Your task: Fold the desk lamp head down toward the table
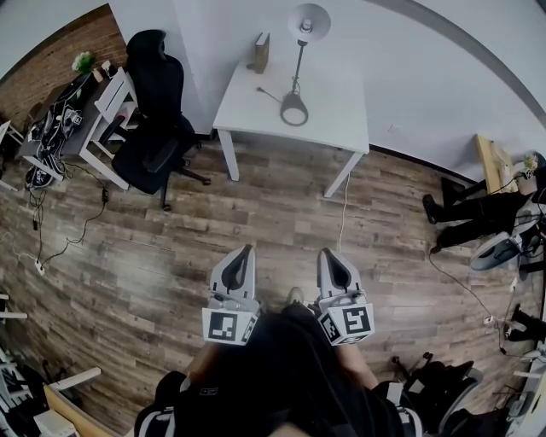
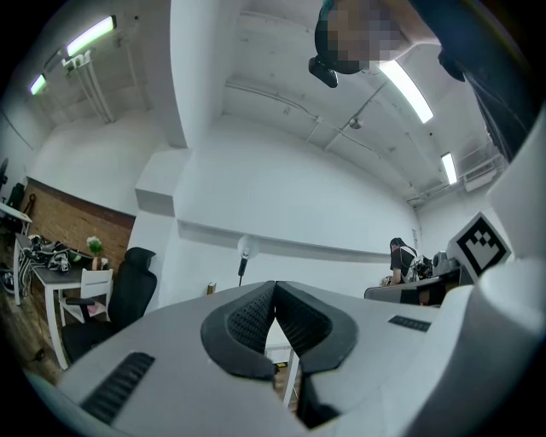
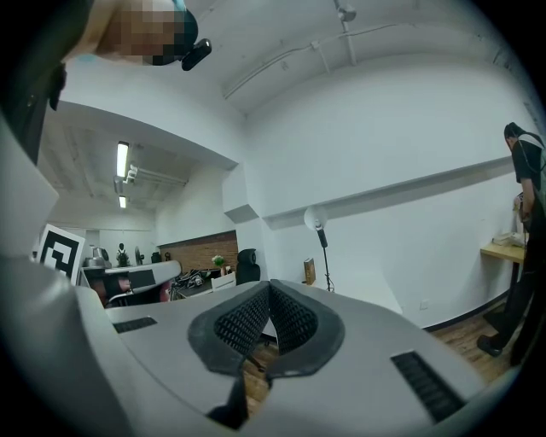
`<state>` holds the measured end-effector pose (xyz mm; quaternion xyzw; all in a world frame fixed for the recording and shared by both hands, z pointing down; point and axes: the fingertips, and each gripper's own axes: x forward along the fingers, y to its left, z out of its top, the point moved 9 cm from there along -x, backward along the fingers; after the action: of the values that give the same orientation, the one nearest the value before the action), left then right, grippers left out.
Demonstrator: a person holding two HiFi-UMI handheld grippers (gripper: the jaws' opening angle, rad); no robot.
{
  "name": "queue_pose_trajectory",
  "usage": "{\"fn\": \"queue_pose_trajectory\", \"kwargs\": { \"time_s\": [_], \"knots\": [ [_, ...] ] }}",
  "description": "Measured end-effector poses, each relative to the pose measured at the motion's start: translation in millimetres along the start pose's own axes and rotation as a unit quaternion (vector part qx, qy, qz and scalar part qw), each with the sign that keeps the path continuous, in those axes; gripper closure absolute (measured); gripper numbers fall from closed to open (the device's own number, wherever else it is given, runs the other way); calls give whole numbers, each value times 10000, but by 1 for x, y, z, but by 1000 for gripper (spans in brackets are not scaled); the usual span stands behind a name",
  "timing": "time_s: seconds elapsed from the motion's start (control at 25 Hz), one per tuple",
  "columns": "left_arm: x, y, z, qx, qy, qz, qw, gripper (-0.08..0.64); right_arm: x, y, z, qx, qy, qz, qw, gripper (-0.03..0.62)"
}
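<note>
Wood-plank flooring runs up to a white wall, where the lamp [image 1: 299, 64] stands on a white worktop [image 1: 341, 119]. Its ring base lies flat and its stem is upright, so the head [image 1: 308, 20] sits high and is not yet folded down. Just left of the lamp a small brown box [image 1: 262, 52] stands on end, and further left of the lamp is a black chair [image 1: 156, 111]. Both grippers are well short of the lamp, over bare floor. The left gripper [image 1: 246, 250] and right gripper [image 1: 325, 253] are held level, side by side and aimed toward the lamp, each with its jaws pressed together on nothing. That reads as a carrying pose for the approach; the jaws probably need to part only once the head is within reach.
</note>
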<state>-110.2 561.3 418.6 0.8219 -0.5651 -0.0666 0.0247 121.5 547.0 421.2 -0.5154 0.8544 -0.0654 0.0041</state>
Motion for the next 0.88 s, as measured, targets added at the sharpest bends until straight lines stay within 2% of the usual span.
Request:
{"fn": "queue_pose_trajectory", "kwargs": {
  "time_s": [0.24,0.4,0.48,0.68,0.88],
  "knots": [
    [-12,16,-1,32,-91,-143,9999,534,2,19,-6,-49,50,-134,9999,580],
    [-11,20,-4,-195,-48,-108,9997,534,8,23,-10,-31,84,-122,9999,580],
    [-7,25,-8,-157,-21,-90,9998,534,16,22,-11,-25,94,-82,9999,580],
    [23,36,-14,-229,10,-4,9997,534,49,7,-14,16,72,13,10000,580],
    [71,48,-18,44,36,12,10000,534,94,-24,-13,39,41,74,10000,580]
  ]
}}
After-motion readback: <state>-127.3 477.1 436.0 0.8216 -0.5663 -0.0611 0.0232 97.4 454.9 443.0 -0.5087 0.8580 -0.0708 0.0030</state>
